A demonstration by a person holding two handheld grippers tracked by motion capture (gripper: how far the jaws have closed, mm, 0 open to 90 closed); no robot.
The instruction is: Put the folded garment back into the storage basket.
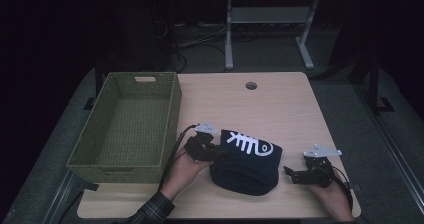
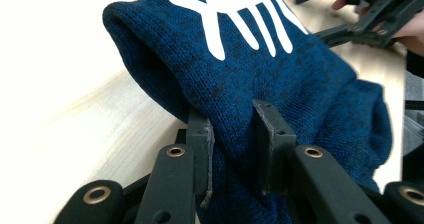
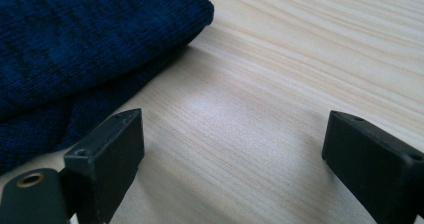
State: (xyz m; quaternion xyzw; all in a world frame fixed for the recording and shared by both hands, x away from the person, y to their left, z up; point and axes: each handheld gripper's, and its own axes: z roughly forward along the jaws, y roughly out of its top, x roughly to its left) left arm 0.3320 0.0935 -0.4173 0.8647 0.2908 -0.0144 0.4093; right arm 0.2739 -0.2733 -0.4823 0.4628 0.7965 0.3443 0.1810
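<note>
My thing is a dark blue knitted sweater [image 1: 246,165] with a white fish-bone picture on top. It is folded into a thick, soft bundle. It lies on the near part of the wooden table [image 1: 280,104], and its left edge is bunched up and lifted a little.

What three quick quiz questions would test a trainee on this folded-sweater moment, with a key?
1. True or false: the left gripper has its fingers pinching the folded blue sweater.
2. Which is it: are the right gripper fingers open over bare table, or shut on cloth?
3. What sits at the table's left, and does it hold anything?

Key
1. True; knit fabric is squeezed between them at the sweater's left edge.
2. Open, beside the sweater's right edge.
3. A green woven basket, with nothing inside.
</note>
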